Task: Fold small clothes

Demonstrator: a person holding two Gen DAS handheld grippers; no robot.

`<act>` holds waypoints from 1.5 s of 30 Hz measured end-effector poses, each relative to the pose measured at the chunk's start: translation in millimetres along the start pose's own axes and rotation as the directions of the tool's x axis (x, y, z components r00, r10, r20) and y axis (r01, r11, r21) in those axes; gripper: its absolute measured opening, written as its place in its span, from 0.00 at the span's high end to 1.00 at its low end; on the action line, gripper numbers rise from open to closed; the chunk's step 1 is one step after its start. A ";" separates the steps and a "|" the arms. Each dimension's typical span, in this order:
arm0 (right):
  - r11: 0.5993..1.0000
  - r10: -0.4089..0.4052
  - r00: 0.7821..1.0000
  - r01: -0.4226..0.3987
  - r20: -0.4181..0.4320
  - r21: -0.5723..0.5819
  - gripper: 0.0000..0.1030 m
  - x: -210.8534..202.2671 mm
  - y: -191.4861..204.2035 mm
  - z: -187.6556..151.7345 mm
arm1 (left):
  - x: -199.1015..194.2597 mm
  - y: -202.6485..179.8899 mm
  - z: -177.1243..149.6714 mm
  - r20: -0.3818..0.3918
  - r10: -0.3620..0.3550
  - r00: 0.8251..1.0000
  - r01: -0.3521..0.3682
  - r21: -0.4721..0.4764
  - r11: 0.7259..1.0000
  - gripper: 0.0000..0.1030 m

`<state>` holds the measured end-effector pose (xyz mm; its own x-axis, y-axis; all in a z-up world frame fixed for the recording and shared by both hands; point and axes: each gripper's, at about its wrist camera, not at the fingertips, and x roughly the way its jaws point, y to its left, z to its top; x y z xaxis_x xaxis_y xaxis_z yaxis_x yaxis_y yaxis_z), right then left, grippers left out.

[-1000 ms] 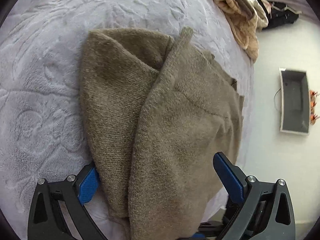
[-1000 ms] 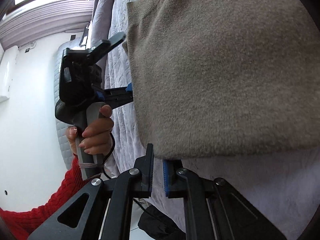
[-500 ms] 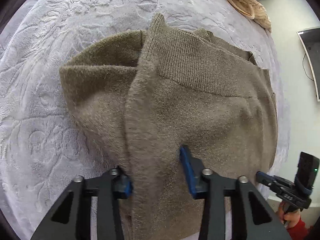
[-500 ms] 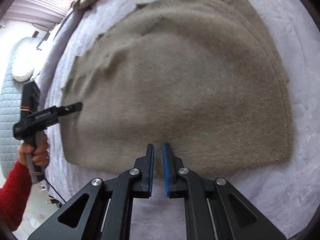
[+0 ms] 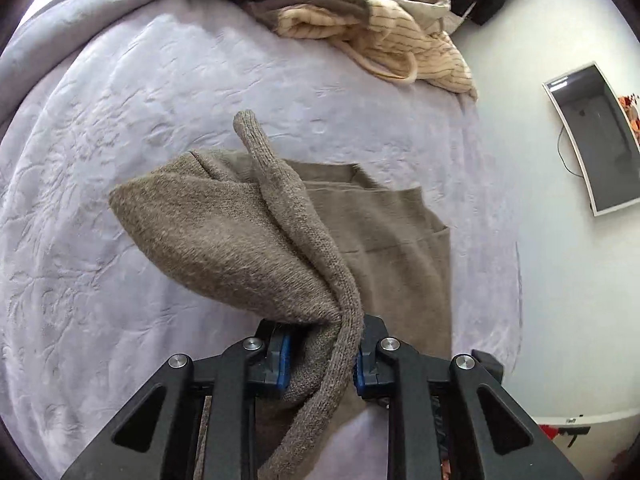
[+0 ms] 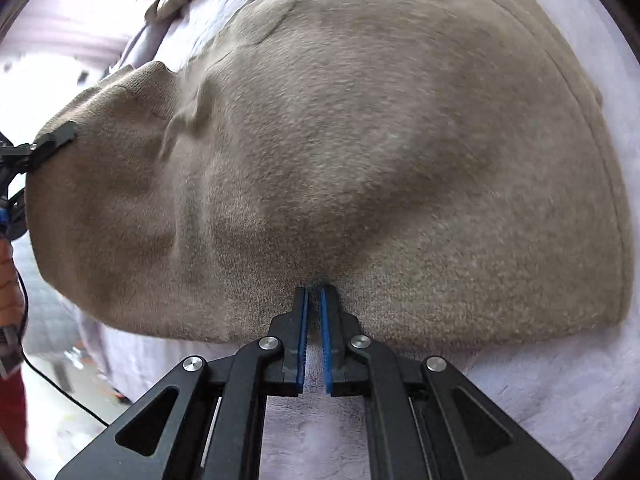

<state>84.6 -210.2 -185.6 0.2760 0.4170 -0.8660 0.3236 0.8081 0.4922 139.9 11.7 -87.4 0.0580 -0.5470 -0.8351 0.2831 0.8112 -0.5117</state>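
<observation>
Left wrist view: the left tongs (image 5: pixel 322 354) have just been closing and now pinch a bunched fold of the brown knit garment (image 5: pixel 248 240) between their blue pads (image 5: pixel 283 360). The gripped part rises off the bed as a raised flap, with a ribbed edge (image 5: pixel 256 140) trailing up and away from the tongs. The rest of the garment lies flat on the pale lilac embossed bedspread (image 5: pixel 120 120). A heap of cream and grey clothes (image 5: pixel 380 28) sits at the far edge of the bed, well apart from the garment.

Right wrist view: the right tongs (image 6: pixel 314 312) are pressed together, a narrow slit showing between the blue pads (image 6: pixel 302 344). Their tips meet the near edge of the garment (image 6: pixel 360 140); whether any cloth is caught between them cannot be told. At the left edge of this view, the left tongs (image 6: pixel 52 144) hold the garment's lifted corner.
</observation>
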 end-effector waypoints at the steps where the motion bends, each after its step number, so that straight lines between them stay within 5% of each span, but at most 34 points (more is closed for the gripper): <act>1: 0.999 0.034 0.999 -0.034 0.011 0.027 0.95 -1.4 -6.4 -0.5 | 2.3 -18.1 3.6 0.001 -0.007 1.000 0.007 0.027 1.000 0.77; 8: 0.976 0.166 0.984 -0.173 0.068 0.132 0.95 -5.2 -38.6 -4.2 | 94.9 -149.5 19.3 -0.084 -0.014 0.996 0.033 0.236 0.971 0.77; 10: 0.965 0.199 0.976 -0.210 0.083 0.160 0.96 -6.6 -48.3 -5.2 | 136.3 -164.0 14.3 -0.155 -0.012 0.988 0.050 0.241 0.969 0.81; 11: 0.957 0.217 0.972 -0.230 0.090 0.174 0.96 -9.7 -57.7 -7.0 | 152.1 -168.4 13.1 -0.183 -0.011 0.983 0.055 0.236 0.970 0.91; 14: 0.934 0.268 0.957 -0.286 0.108 0.215 0.96 -12.6 -73.1 -9.5 | 184.9 -174.9 -1.4 -0.242 0.035 0.970 0.028 0.249 0.968 0.92; 21: 0.914 0.287 0.942 -0.324 0.175 0.243 0.90 -54.9 -101.9 -11.4 | 139.8 -191.7 -13.4 -0.134 0.066 0.989 -0.015 0.352 0.936 0.91; 23: 0.890 0.297 0.921 -0.363 0.254 0.276 0.80 -78.8 -123.9 -9.5 | 119.7 -184.7 -9.5 -0.085 0.080 0.993 -0.045 0.354 0.934 0.91; 24: 0.866 0.315 0.903 -0.399 0.291 0.301 0.61 -87.5 -136.4 -7.4 | 109.5 -178.0 -7.6 -0.064 0.090 0.994 -0.062 0.345 0.937 0.91; 25: 0.828 0.347 0.876 -0.454 0.336 0.329 0.43 -94.9 -152.2 -3.6 | 101.6 -169.3 -4.6 -0.050 0.102 0.994 -0.080 0.330 0.941 0.88; 28: 0.709 0.452 0.791 -0.599 0.411 0.372 0.40 -98.5 -185.9 12.3 | 82.7 -137.7 2.1 0.036 0.185 0.982 -0.188 0.264 0.946 0.17; 31: 0.640 0.534 0.739 -0.670 0.410 0.375 0.40 -92.9 -203.5 35.2 | 70.1 -107.2 5.6 0.075 0.237 0.969 -0.247 0.205 0.947 0.17; 35: 0.679 0.572 0.752 -0.658 0.328 0.326 0.40 -82.2 -186.2 71.8 | 71.3 -68.8 7.7 0.062 0.304 0.951 -0.309 0.113 0.944 0.17; 42: 0.823 0.507 0.850 -0.527 0.146 0.213 0.40 -37.6 -100.6 132.7 | 85.6 -12.1 6.3 0.078 0.365 0.928 -0.363 -0.043 0.931 0.17; 44: 0.858 0.463 0.879 -0.477 0.115 0.192 0.55 -36.1 -90.5 142.3 | 83.1 -2.0 5.8 0.100 0.373 0.922 -0.365 -0.087 0.927 0.17; 45: 0.883 0.425 0.900 -0.436 0.100 0.175 0.86 -33.5 -90.7 141.2 | 82.0 0.2 5.5 0.101 0.371 0.923 -0.362 -0.098 0.927 0.17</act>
<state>173.7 -356.3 -188.8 0.4762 0.6768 -0.5615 0.3235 0.4589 0.8275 149.9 -34.2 -154.8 0.2549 -0.2249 -0.9405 0.1479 0.9702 -0.1919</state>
